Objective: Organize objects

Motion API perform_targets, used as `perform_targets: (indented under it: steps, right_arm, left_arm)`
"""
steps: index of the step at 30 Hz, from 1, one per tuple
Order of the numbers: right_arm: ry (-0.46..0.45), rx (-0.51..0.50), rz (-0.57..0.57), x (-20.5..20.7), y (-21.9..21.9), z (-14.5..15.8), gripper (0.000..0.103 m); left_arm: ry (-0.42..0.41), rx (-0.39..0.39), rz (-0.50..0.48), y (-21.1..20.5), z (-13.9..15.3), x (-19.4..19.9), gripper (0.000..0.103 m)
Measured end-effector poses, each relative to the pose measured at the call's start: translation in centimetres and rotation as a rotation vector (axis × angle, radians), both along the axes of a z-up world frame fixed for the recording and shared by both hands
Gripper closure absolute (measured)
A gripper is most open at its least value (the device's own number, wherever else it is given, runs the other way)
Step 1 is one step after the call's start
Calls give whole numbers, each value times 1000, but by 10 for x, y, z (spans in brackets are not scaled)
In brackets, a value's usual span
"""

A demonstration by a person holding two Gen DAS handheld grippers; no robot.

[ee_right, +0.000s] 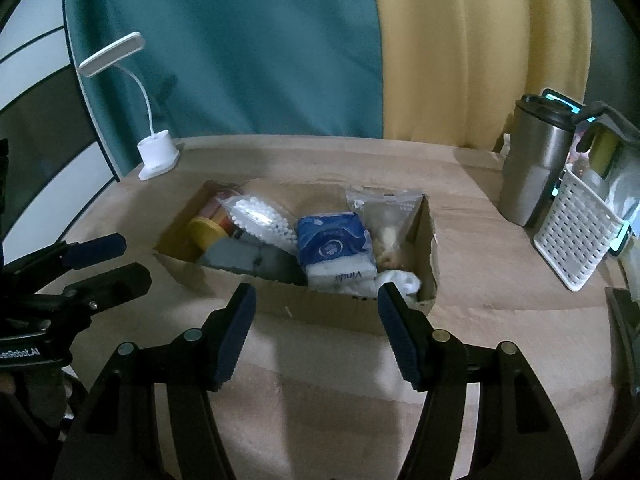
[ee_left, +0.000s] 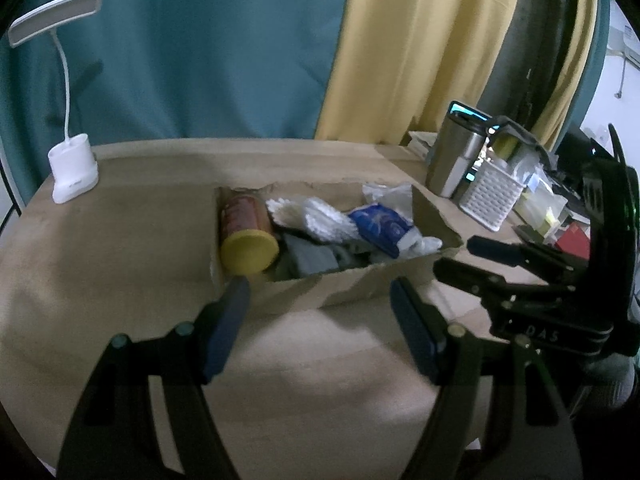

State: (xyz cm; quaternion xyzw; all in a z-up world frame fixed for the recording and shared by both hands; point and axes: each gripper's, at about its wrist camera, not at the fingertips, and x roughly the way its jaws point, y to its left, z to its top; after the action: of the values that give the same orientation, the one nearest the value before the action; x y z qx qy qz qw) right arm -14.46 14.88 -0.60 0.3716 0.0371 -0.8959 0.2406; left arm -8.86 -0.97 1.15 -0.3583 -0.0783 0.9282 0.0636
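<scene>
Desk lamp [ee_right: 154, 156] far left with open bench [ee_left: 120, 240] beside it, left hand-held gripper [ee_left: 320, 292] and right hand-held gripper [ee_right: 316, 300] both spread, empty, just short of the stuffed cardboard box [ee_right: 320, 304] mid-bench, whose torn rim could snag, steel tumbler [ee_right: 532, 168] crowding the right.

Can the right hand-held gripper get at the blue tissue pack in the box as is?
Probably yes. The right hand-held gripper is open and empty, just short of the cardboard box. The blue tissue pack lies on top, uncovered; only the low front wall stands between.
</scene>
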Motion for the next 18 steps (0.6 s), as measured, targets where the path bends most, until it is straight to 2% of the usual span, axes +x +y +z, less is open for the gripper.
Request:
perform_targets:
  steps: [3, 5, 7, 16, 18]
  right_arm:
    - [-1, 3, 3, 6, 1, 0, 36]
    - [3, 3, 4, 11, 2, 0, 34]
    - [6, 3, 1, 14, 4, 1, 30]
    - [22, 14, -15, 33, 14, 0, 30]
    - [22, 11, -21, 38, 17, -1, 27]
  left_arm:
    - [2, 0, 3, 2, -1, 5, 28]
    - [0, 3, -1, 5, -2, 8, 23]
    - [-2, 7, -2, 8, -3, 10, 23]
    - [-9, 3, 6, 14, -9, 25, 22]
    - [-10, 0, 9, 15, -11, 29, 22]
